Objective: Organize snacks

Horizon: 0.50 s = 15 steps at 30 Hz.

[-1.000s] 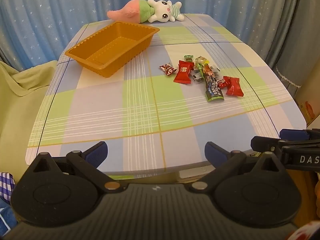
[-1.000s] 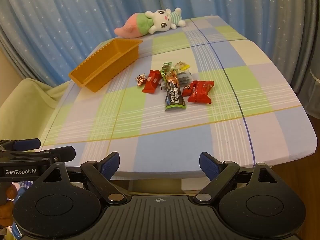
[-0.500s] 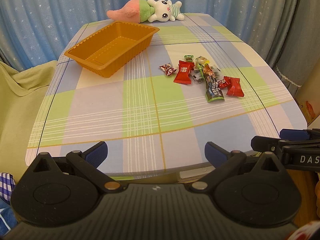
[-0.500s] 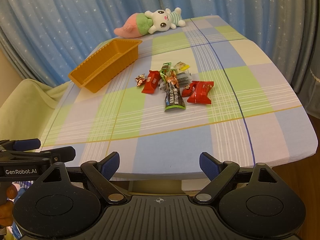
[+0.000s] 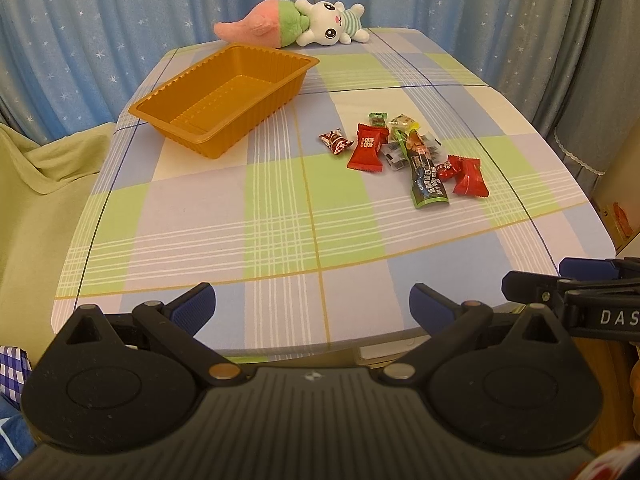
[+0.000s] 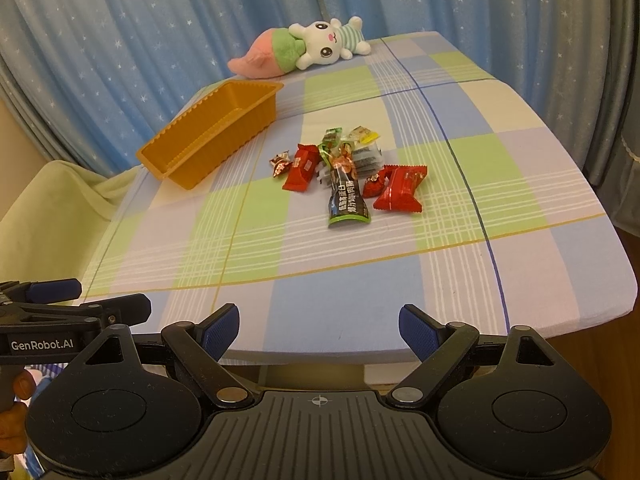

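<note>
Several wrapped snacks lie in a loose heap (image 5: 404, 152) (image 6: 348, 172) on the checked tablecloth, right of centre: red packets (image 5: 368, 148) (image 6: 400, 194), a long dark bar with a green edge (image 5: 428, 182) (image 6: 347, 200) and small candies. An empty orange tray (image 5: 224, 96) (image 6: 212, 136) stands at the back left. My left gripper (image 5: 312, 308) hangs open at the table's near edge, nothing between its fingers. My right gripper (image 6: 318, 328) is also open and empty at the near edge, to the right of the left one.
A pink, green and white plush toy (image 5: 292, 24) (image 6: 304, 48) lies at the table's far edge. Blue starred curtains hang behind. A pale green cloth-covered seat (image 5: 36, 160) stands left of the table. The table (image 6: 520, 288) drops off at the right.
Both grippers have crept slightly forward toward the table; the scene sits a little nearer. Nothing on the table has moved and both grippers stay open.
</note>
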Tool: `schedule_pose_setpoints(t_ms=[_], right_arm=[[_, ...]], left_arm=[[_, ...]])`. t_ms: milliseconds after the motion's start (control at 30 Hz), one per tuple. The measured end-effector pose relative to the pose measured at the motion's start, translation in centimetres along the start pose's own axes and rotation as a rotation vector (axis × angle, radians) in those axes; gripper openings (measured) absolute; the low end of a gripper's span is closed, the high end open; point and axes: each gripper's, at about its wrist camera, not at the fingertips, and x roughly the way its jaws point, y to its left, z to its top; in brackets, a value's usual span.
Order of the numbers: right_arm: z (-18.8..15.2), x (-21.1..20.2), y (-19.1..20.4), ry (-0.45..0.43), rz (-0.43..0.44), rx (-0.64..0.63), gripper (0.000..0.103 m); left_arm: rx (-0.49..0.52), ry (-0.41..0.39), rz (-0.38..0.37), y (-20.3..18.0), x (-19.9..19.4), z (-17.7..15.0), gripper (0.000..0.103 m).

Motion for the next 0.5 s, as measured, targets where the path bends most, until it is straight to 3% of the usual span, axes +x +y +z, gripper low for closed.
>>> schedule_pose_setpoints(t_ms=[500], right_arm=[[0.53, -0.19, -0.45, -0.002, 0.003, -0.001, 0.087]], left_arm=[[0.002, 0.000, 0.002, 0.13, -0.02, 0.03, 0.103]])
